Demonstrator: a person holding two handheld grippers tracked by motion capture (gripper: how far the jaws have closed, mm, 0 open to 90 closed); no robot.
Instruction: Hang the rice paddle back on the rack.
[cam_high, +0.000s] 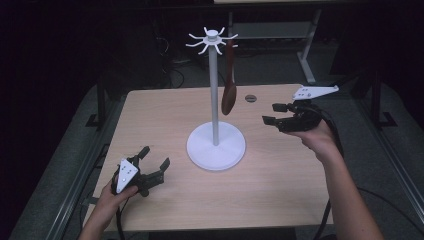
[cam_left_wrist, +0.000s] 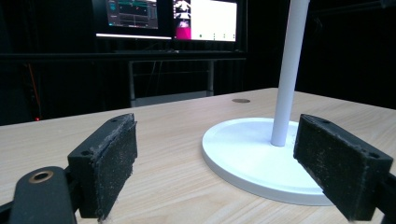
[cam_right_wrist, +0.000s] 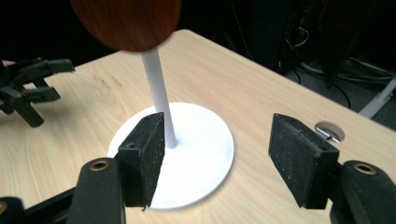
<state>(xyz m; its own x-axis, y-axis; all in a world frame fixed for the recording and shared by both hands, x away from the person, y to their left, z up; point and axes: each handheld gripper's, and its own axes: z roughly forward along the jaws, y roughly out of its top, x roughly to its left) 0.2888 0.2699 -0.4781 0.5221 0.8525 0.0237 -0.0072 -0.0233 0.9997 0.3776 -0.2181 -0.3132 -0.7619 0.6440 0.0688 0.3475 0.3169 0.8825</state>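
Your light wooden table (cam_high: 280, 195) carries a white utensil stand (cam_high: 215, 145), its round base sitting near the middle of the top and its thin pole rising to a ring of hooks. A dark brown wooden spoon (cam_high: 229, 90) hangs from one of those hooks on the stand's right side, bowl downward, well above the table and just beside the pole. Your right gripper (cam_high: 272, 114) is held above the table to the right of the stand, pointing toward the spoon but apart from it; its jaws stand wide with nothing between them. In the right gripper view the spoon's bowl (cam_right_wrist: 126, 21) hangs just ahead of those jaws. Your left gripper (cam_high: 155, 159) sits low at the near left, its jaws wide and empty, aimed at the stand's base (cam_left_wrist: 252, 158).
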